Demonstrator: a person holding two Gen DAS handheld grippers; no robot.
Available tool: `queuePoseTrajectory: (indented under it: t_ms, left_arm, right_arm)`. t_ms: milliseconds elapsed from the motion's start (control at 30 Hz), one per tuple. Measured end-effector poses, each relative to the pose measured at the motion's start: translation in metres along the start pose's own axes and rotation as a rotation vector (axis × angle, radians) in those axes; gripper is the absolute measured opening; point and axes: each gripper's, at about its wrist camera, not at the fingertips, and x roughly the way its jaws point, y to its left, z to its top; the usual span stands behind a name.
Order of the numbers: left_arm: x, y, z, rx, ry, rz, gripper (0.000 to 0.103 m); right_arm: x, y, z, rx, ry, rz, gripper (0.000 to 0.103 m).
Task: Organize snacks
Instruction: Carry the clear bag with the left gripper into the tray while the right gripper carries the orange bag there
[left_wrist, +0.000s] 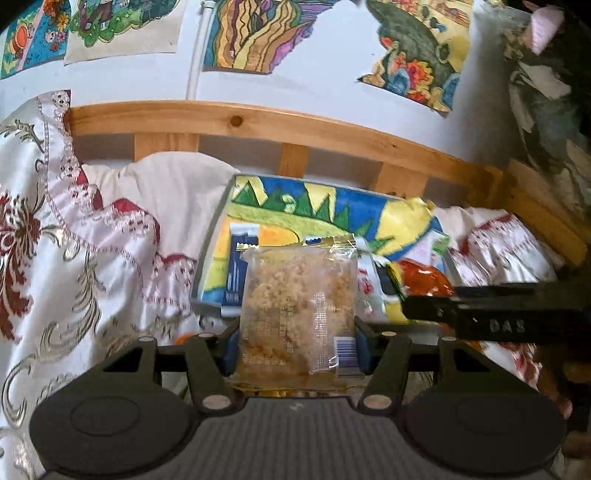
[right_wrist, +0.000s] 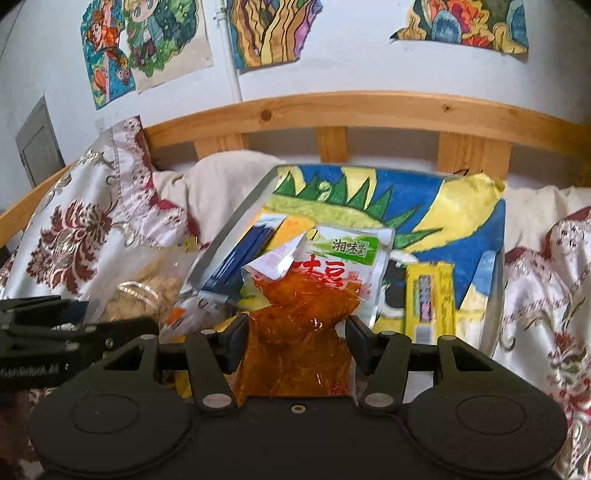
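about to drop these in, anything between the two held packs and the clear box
Nothing visible. The rice cracker pack and orange snack pouch hang just before the clear box, whose open top already holds a yellow packet.

Soft, even daylight fills both views, bright on the white wall (left_wrist: 314, 85) and without hard shadows. Fisheye distortion bows the wooden rail (right_wrist: 332, 110) and darkens the corners. The satin cloth (left_wrist: 55, 221) shows glare; edges blur slightly.

The left claw (left_wrist: 297, 343) grips a clear packet of crispy rice cake (left_wrist: 295, 306) above the colourful tray (left_wrist: 332, 206) on the bed
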Motion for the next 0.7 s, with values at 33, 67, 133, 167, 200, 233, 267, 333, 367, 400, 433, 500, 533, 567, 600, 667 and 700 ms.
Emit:
queuePoseTrajectory:
  t_ms: [33,67,133,167,200,233,267,333,367,400,433,500,533,567,600,667,700]
  left_arm:
    - [0.006,-0.001,0.004,-0.004,-0.008,0.006,0.062]
    - [0.012,-0.002,0.009,-0.006,-0.017,0.012,0.062]
    - [0.025,-0.005,0.016,-0.006,-0.032,0.029,0.062]
    - [0.032,-0.007,0.02,-0.01,-0.039,0.037,0.062]
    - [0.039,-0.008,0.024,-0.017,-0.042,0.042,0.062]
    - [0.047,-0.01,0.029,-0.028,-0.044,0.044,0.062]
    - [0.056,-0.012,0.033,-0.041,-0.047,0.043,0.062]
    - [0.073,-0.018,0.041,-0.059,-0.05,0.039,0.062]
    - [0.08,-0.02,0.043,-0.064,-0.051,0.035,0.062]
    - [0.09,-0.025,0.046,-0.067,-0.051,0.031,0.062]
    - [0.099,-0.03,0.049,-0.065,-0.049,0.029,0.062]
    - [0.116,-0.041,0.052,-0.058,-0.047,0.021,0.062]
    - [0.124,-0.046,0.053,-0.053,-0.045,0.018,0.062]
    - [0.132,-0.051,0.053,-0.048,-0.042,0.013,0.062]
    - [0.139,-0.054,0.053,-0.044,-0.039,0.009,0.062]
    - [0.154,-0.064,0.053,-0.034,-0.028,0.003,0.062]
    - [0.158,-0.067,0.052,-0.032,-0.024,0.002,0.062]
  right_arm:
    - [0.001,-0.003,0.002,-0.002,-0.012,-0.008,0.058]
    - [0.003,-0.006,0.004,-0.004,-0.03,-0.019,0.058]
    - [0.006,-0.015,0.009,-0.007,-0.063,-0.038,0.058]
    - [0.008,-0.02,0.012,-0.011,-0.081,-0.051,0.058]
    - [0.01,-0.025,0.014,-0.013,-0.093,-0.06,0.058]
    - [0.012,-0.031,0.016,-0.011,-0.107,-0.072,0.058]
    - [0.014,-0.037,0.018,-0.006,-0.117,-0.079,0.058]
    - [0.017,-0.049,0.021,0.013,-0.134,-0.094,0.058]
    - [0.02,-0.055,0.023,0.023,-0.138,-0.105,0.058]
    - [0.023,-0.06,0.025,0.031,-0.14,-0.113,0.058]
    - [0.025,-0.066,0.026,0.04,-0.141,-0.119,0.058]
    - [0.03,-0.076,0.028,0.054,-0.142,-0.134,0.058]
    - [0.033,-0.082,0.029,0.063,-0.143,-0.142,0.058]
    - [0.036,-0.089,0.029,0.075,-0.143,-0.15,0.058]
    - [0.037,-0.095,0.029,0.09,-0.141,-0.157,0.058]
    - [0.043,-0.109,0.029,0.131,-0.135,-0.162,0.058]
    - [0.046,-0.114,0.03,0.149,-0.13,-0.162,0.058]
